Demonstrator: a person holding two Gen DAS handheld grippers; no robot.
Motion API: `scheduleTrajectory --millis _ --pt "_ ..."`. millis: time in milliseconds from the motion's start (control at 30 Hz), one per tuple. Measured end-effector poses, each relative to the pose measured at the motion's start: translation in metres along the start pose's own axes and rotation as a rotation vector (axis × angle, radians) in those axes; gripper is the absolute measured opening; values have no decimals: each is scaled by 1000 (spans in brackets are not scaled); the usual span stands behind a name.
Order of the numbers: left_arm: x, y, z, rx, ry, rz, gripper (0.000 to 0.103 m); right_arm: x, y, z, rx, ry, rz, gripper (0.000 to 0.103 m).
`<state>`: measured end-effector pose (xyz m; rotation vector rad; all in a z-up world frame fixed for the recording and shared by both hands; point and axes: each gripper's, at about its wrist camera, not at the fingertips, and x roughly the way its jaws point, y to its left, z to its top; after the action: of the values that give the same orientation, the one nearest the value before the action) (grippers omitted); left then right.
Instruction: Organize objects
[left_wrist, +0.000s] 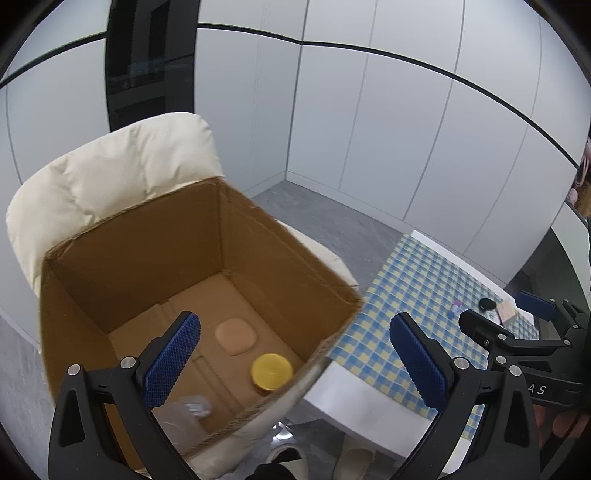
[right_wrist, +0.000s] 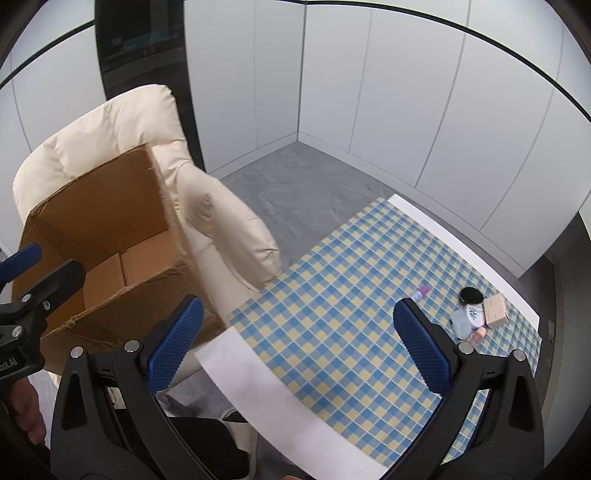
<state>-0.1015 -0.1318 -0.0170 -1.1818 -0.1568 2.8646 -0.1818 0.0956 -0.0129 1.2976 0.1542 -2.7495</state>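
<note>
Left wrist view, left gripper (left_wrist: 295, 358): jaws spread wide and empty, hovering over the near rim of the cardboard box (left_wrist: 280, 236).
Left wrist view, box: it sits open on the seat of a cream padded chair (left_wrist: 110, 166); inside lie a yellow round lid (left_wrist: 271, 371), a pinkish rounded pad (left_wrist: 235, 336) and a clear plastic item (left_wrist: 194, 406), so part of the sorting looks done.
Left wrist view, right gripper (left_wrist: 517, 325): seen from the side above the checked cloth (left_wrist: 406, 295); nothing is visible between its fingers.
Right wrist view, right gripper (right_wrist: 297, 345): jaws released, holding nothing, above the near edge of the white table (right_wrist: 258, 384).
Right wrist view, remaining things: a small cluster lies at the far right of the cloth: a black round cap (right_wrist: 471, 294), a tan block (right_wrist: 495, 312), a pale compact (right_wrist: 461, 323), a white patterned piece (right_wrist: 474, 314) and a peach tube (right_wrist: 478, 334); a small pink-tipped bottle (right_wrist: 419, 293) lies just apart.
Handling, judged: all look light and rigid; the smooth round ones are likely slippery, the compact possibly fragile.
Where to hold, judged: the block across its flat sides, the tube and bottle across the middle, the cap by its rim. The pieces touch, so the outermost one looks the safest to take without knocking its neighbours.
</note>
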Motion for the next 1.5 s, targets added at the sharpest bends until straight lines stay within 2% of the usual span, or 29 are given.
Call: scheduleTrajectory --millis 867,1500 --pt "23 -104 0 113 43 -141 102 -16 -110 -32 141 16 -127 103" --pt "32 -169 -6 168 65 -217 102 -34 -175 -57 220 30 -207 103"
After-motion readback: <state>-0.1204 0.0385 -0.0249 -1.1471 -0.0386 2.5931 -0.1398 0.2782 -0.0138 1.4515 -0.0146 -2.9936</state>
